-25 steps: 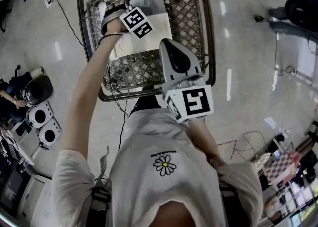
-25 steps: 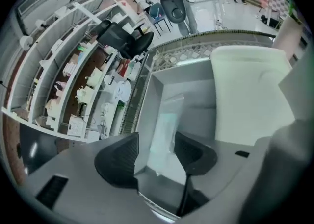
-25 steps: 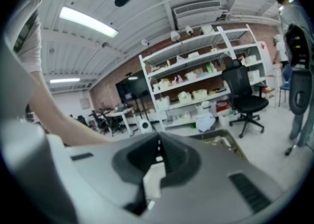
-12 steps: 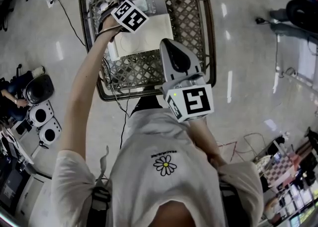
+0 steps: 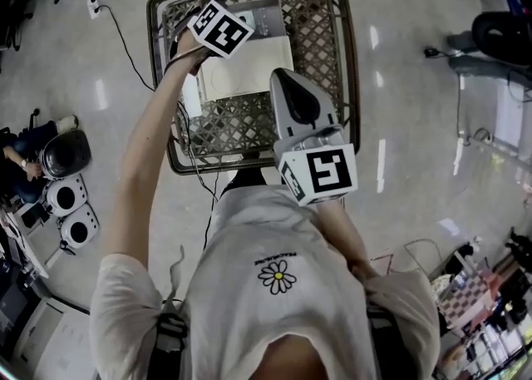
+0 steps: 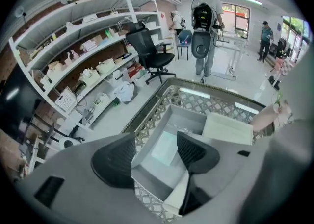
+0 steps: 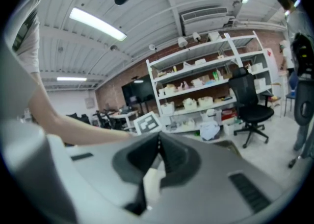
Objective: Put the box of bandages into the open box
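Note:
An open white box point(image 6: 189, 120) sits in a metal lattice cart point(image 6: 196, 101), its lid point(image 6: 228, 127) folded out beside it. A flat pale box of bandages point(image 6: 164, 149) lies on the open box's floor. My left gripper point(image 6: 156, 138) hangs above that box and points steeply down. Its jaws have just been opening; they stand open with nothing between them. From the head view its marker cube point(image 5: 218, 29) covers part of the open box point(image 5: 268, 17). My right gripper point(image 5: 283, 77) hovers over the cart's near side with its jaws shut point(image 7: 158, 142).
The cart's rim point(image 5: 347, 54) rings the box. Left of the cart are shelves point(image 6: 83, 56) and a black office chair point(image 6: 152, 54). People stand at the back point(image 6: 206, 17). A cable point(image 5: 125, 33) and round devices point(image 5: 71, 204) lie on the floor.
My left gripper has lifted up out of the open box and rolled, leaving the bandage box inside. The right gripper has hardly moved.

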The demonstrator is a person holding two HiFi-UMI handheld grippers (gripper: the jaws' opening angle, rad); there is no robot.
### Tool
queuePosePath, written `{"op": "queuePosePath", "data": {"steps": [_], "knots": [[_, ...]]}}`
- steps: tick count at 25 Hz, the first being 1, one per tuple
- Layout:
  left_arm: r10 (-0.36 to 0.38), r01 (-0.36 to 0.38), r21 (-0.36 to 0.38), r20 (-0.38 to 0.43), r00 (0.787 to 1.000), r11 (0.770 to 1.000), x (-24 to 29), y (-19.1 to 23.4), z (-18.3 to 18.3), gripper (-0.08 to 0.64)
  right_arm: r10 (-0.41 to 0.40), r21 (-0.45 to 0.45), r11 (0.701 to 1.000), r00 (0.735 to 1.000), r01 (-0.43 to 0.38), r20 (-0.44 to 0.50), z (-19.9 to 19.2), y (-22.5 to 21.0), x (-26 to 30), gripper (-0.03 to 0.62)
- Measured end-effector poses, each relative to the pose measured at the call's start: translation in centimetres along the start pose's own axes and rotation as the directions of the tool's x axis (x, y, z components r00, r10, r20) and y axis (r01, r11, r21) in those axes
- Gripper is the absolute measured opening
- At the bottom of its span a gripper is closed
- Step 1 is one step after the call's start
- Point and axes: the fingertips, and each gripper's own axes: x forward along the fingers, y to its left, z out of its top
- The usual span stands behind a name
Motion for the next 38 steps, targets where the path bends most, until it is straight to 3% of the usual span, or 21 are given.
{"op": "queuePosePath", "data": {"steps": [7,13,16,19,24,26,31,33,35,36,38], "knots": [[0.097,-0.065,-0.166,0.195,0.976,0.984,-7.6,3.0,4.2,0.26,0.011,-0.053,0.999,0.997,-0.007,0.072,3.4,1.8,-1.0,0.031],[0.199,-0.084,-0.3,0.374,0.906,0.95,-16.4,4.6,5.6,0.202,0.041,-0.107,0.994,0.99,-0.027,0.138,5.8,4.3,-1.6,0.031],[0.274,-0.107,-0.361,0.454,0.848,0.927,-20.8,5.1,5.5,0.165,0.064,-0.133,0.99,0.984,-0.041,0.166,7.1,5.4,-2.0,0.031],[0.351,-0.135,-0.4,0.535,0.768,0.906,-24.4,4.7,5.4,0.09,0.084,-0.124,0.99,0.978,-0.061,0.191,8.1,6.4,-2.5,0.031],[0.455,-0.158,-0.486,0.588,0.669,0.86,-29.4,3.0,3.5,0.059,0.103,-0.143,0.987,0.969,-0.072,0.223,9.1,8.0,-3.1,0.031],[0.518,-0.166,-0.544,0.597,0.612,0.823,-31.5,2.5,2.2,0.043,0.103,-0.158,0.985,0.968,-0.067,0.228,9.2,8.4,-3.2,0.031],[0.649,-0.114,-0.676,0.626,0.433,0.728,-37.1,1.1,-0.2,0.025,0.105,-0.158,0.985,0.965,-0.068,0.239,9.3,8.9,-3.2,0.031],[0.681,-0.116,-0.699,0.623,0.386,0.706,-38.4,0.1,-0.9,0.023,0.107,-0.153,0.986,0.963,-0.07,0.246,9.4,9.0,-3.2,0.031],[0.692,-0.118,-0.706,0.625,0.361,0.698,-38.9,-1.0,-1.5,0.023,0.108,-0.156,0.985,0.963,-0.07,0.248,9.3,9.1,-3.1,0.031],[0.692,-0.108,-0.709,0.625,0.362,0.696,-38.8,-1.5,-1.8,0.023,0.109,-0.158,0.985,0.963,-0.071,0.248,9.2,9.2,-3.0,0.031],[0.687,-0.072,-0.721,0.618,0.382,0.689,-37.9,-2.4,-2.4,0.025,0.109,-0.156,0.985,0.964,-0.072,0.244,9.0,9.1,-2.8,0.031]]}}
